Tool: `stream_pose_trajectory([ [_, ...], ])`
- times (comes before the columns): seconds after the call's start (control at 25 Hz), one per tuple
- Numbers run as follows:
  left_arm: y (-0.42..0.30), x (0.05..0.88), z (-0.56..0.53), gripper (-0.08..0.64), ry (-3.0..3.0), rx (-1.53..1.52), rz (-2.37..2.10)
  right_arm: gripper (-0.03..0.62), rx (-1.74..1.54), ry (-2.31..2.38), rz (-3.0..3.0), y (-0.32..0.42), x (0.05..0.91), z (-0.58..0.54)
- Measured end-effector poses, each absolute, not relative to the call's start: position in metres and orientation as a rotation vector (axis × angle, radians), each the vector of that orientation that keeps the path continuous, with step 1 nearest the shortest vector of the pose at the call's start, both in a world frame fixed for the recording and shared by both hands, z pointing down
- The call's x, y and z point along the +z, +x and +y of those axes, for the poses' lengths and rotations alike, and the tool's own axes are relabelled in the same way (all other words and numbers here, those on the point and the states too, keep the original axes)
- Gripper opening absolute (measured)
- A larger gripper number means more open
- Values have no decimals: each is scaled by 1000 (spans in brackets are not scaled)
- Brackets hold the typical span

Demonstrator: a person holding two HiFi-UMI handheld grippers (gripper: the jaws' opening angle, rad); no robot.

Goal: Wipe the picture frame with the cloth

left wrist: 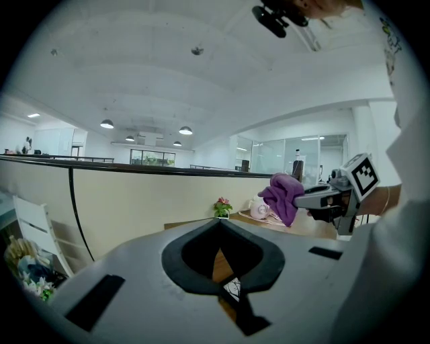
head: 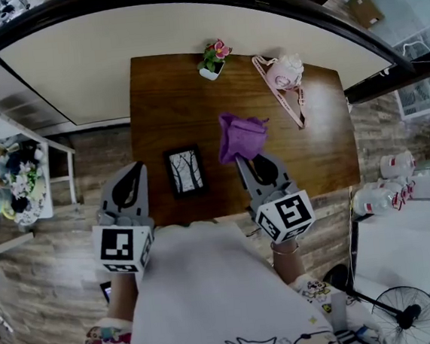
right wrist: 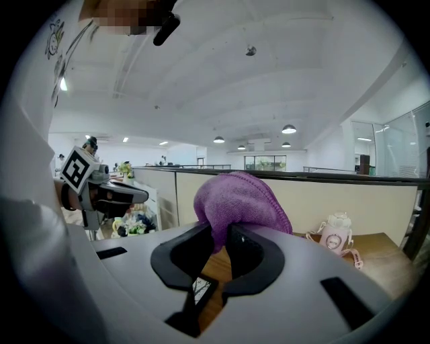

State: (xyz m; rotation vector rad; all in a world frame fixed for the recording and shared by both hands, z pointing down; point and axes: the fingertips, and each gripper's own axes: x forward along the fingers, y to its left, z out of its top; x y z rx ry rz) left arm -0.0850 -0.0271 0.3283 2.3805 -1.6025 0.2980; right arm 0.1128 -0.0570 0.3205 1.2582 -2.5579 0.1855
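Grips purple cloth (head: 242,136) in right hand-held gripper (head: 244,161) beside picture frame (head: 185,171) at surface (head: 171,104) near edge; holds left hand-held gripper (head: 134,169) fully closed, empty.

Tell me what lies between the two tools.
The picture frame sits on the table between the left tool and the right tool holding the cloth, in the head view.
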Motion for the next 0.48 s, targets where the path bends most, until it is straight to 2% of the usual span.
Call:
stream_pose_trajectory([
  [0.48, -87, 332, -30, 3, 2382, 300, -1617, 46, 196, 1267, -2551, 115, 324, -58],
])
